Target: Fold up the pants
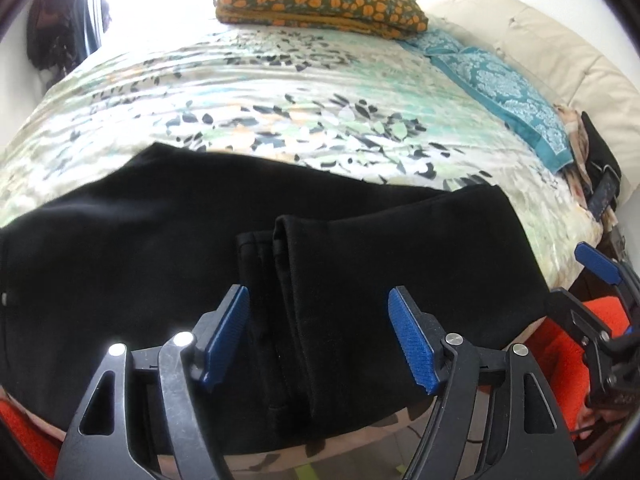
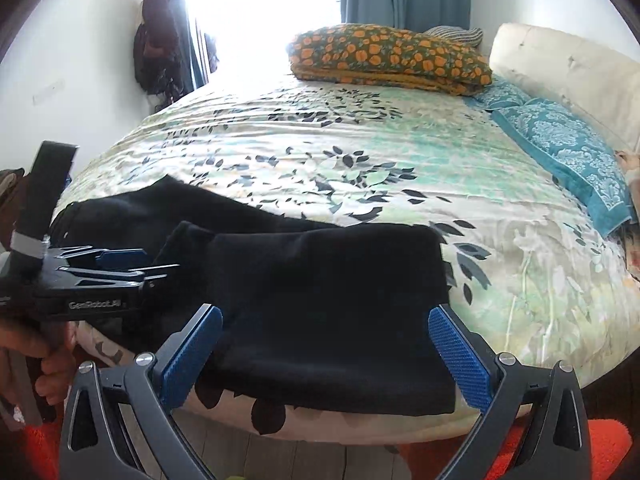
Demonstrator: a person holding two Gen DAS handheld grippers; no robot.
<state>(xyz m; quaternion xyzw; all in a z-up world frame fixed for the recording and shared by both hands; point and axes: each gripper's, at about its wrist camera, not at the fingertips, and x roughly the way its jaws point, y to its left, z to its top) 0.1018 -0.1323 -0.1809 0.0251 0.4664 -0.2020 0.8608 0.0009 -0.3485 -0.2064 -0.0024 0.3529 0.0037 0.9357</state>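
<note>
— Black, soft, matte cloth: these are the black fabric pants [image 1: 168, 248], and they lie flat on the near edge of the bed with the floral leaf-print cover [image 1: 280, 92]. One part is already doubled over, and its hems [image 1: 280, 280] make a thick ridge near the middle. What do you fear here?

— I fear the edge of the bed. The cover looks smooth and a little shiny, so I judge the pants can slide. Part of the cloth already hangs past the edge, above the orange shaggy rug [image 2: 608, 448]. If one side is pulled alone, the folded layer may open again or slip down.

— And the grippers?

— The left gripper [image 1: 318, 340] has its blue ribbed pads [image 1: 412, 344] wide apart and holds nothing; it hovers above the ridge. The right gripper [image 2: 326, 356] is also spread wide and empty, above the folded end of the pants.

— Could they take too little cloth?

— Yes, I think so. The layers are dark and hard to separate by eye, so a jaw may catch only the top layer.
</note>
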